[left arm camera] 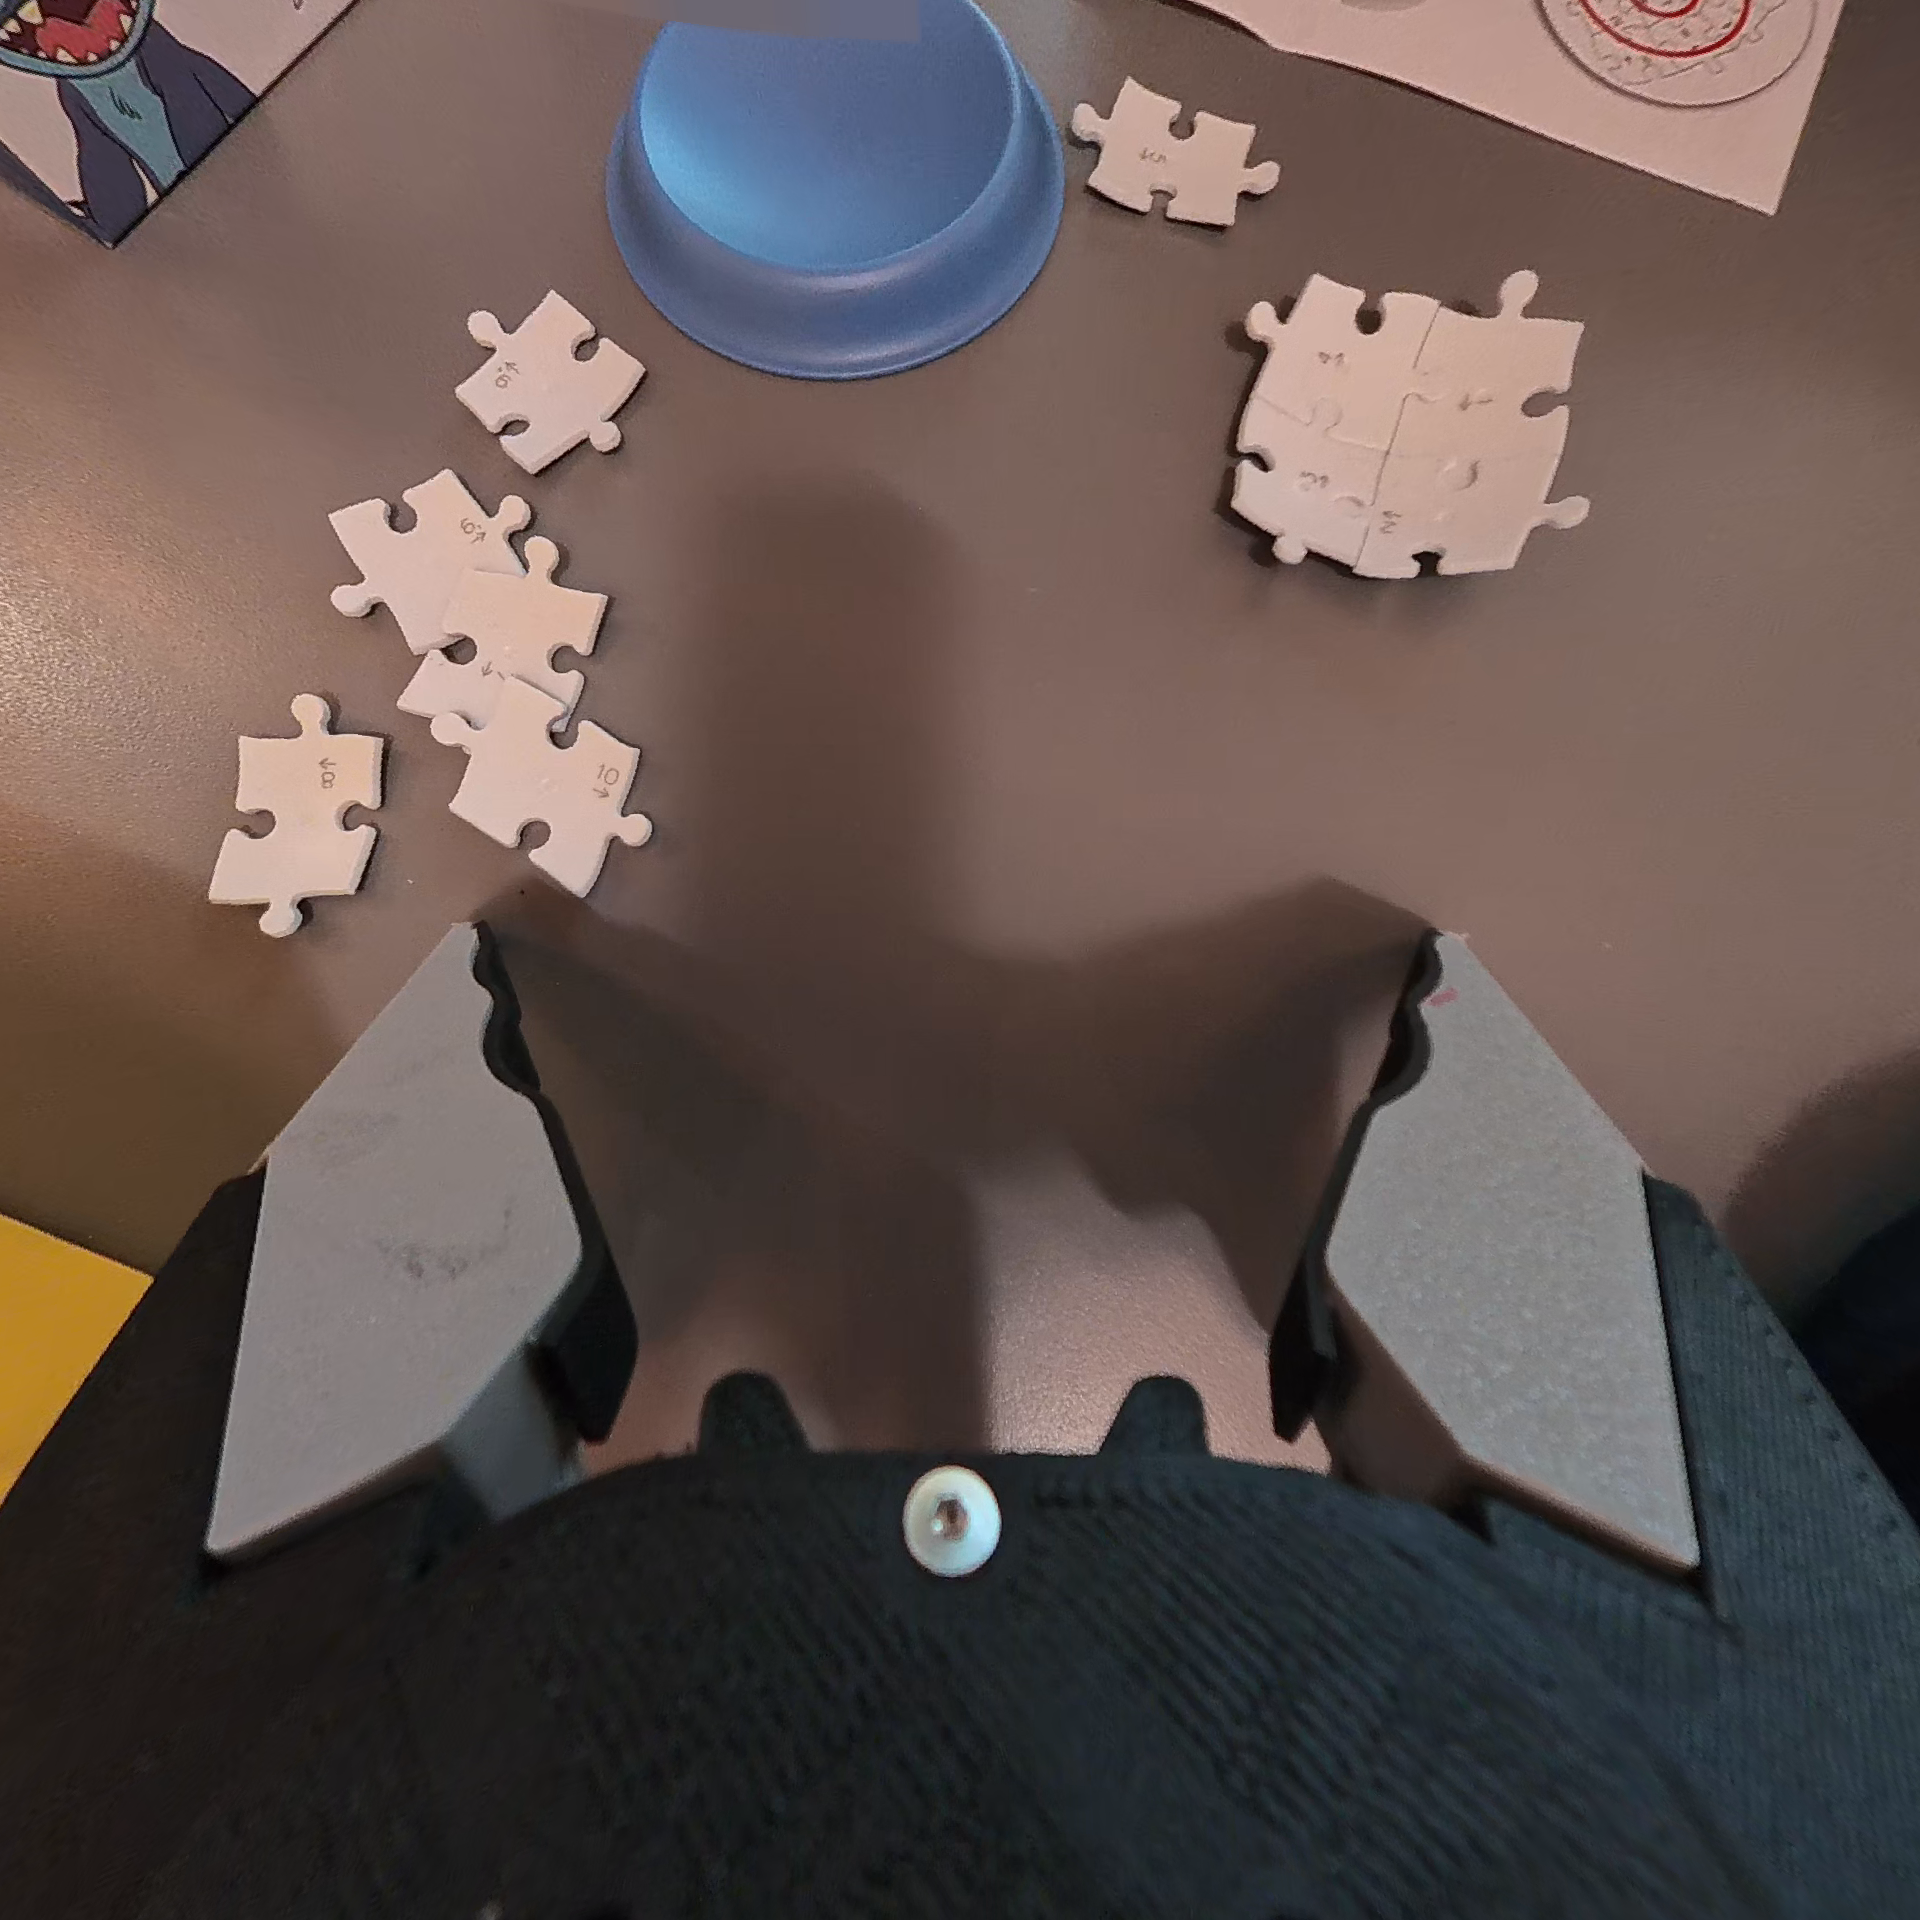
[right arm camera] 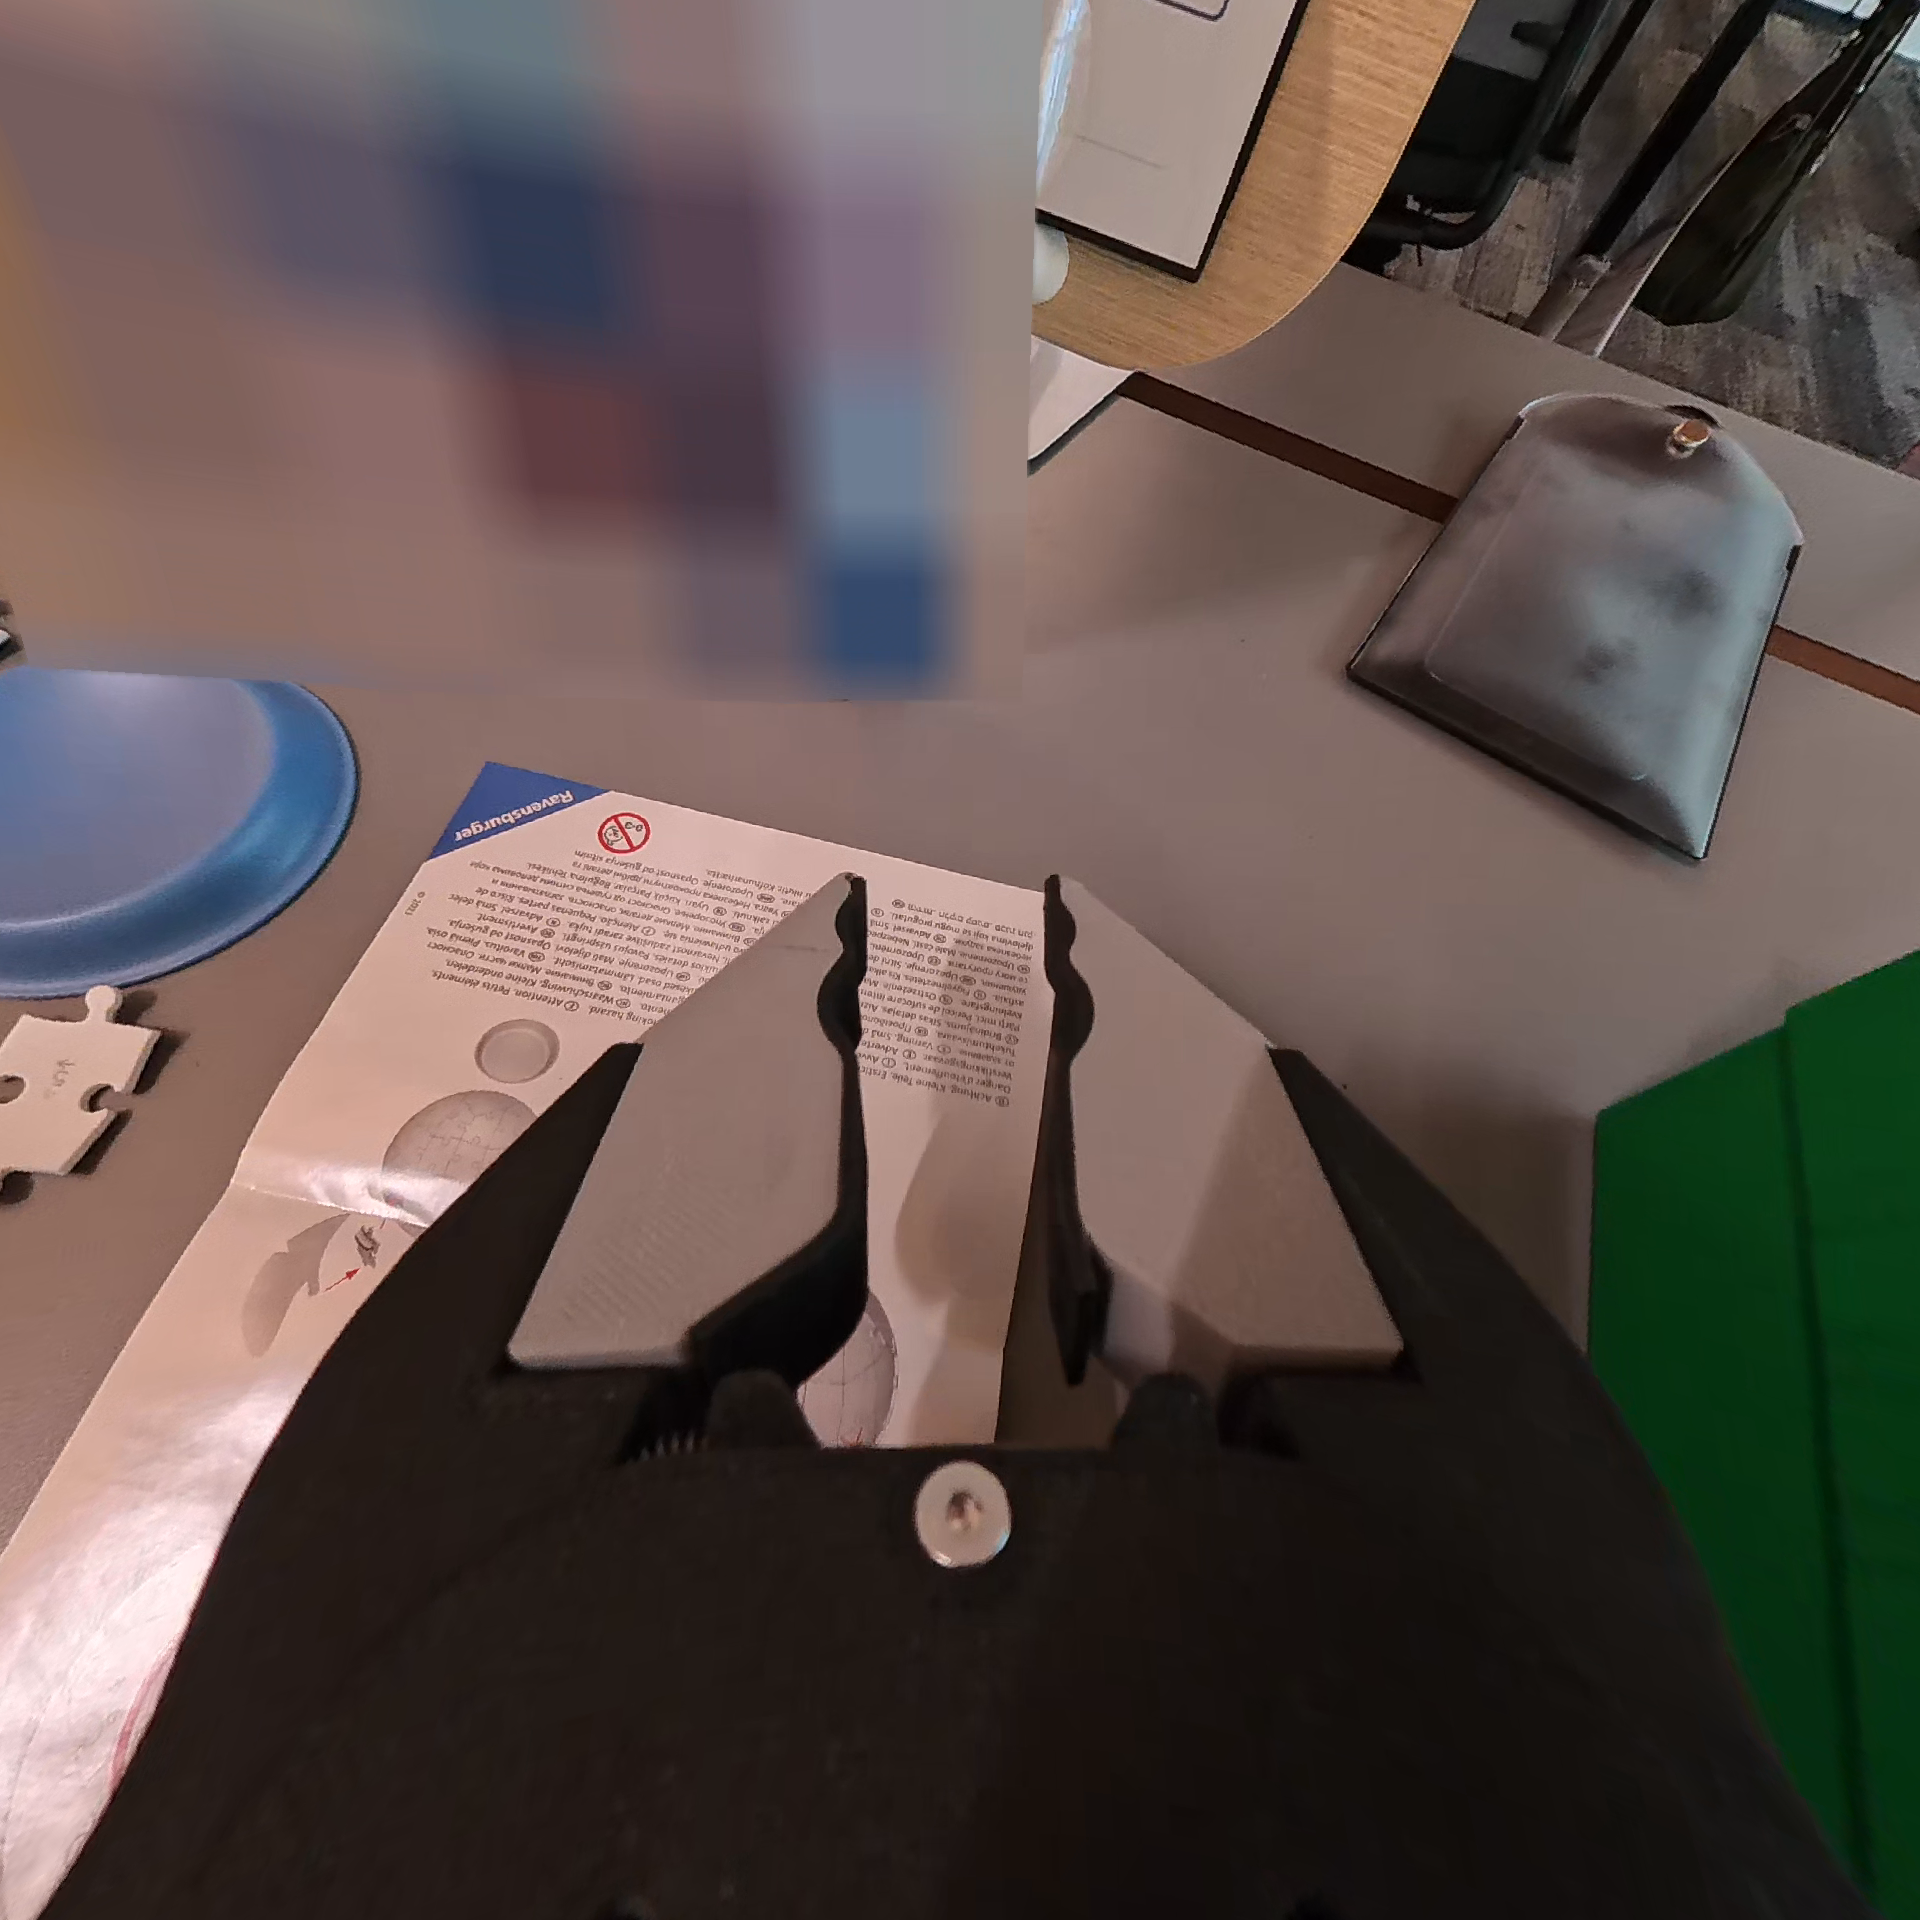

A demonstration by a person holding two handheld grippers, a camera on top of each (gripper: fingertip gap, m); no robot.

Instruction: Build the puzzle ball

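In the left wrist view a joined curved patch of white puzzle pieces (left arm camera: 1408,431) lies on the grey table, right of centre. A blue round stand (left arm camera: 836,208) sits at the top middle. A single white piece (left arm camera: 1174,156) lies right of it. Several loose white pieces (left arm camera: 499,644) lie at the left, some overlapping. My left gripper (left arm camera: 961,935) is wide open and empty above bare table. My right gripper (right arm camera: 951,888) hovers over the instruction sheet (right arm camera: 665,935), jaws narrowly apart and empty. The blue stand (right arm camera: 156,831) and one piece (right arm camera: 62,1081) show at the left in the right wrist view.
The puzzle box (left arm camera: 114,94) is at the top left and the instruction sheet (left arm camera: 1621,73) at the top right. A black pouch (right arm camera: 1590,623) lies on the table far right. A green panel (right arm camera: 1766,1351) stands at the right edge. A yellow surface (left arm camera: 52,1320) shows low left.
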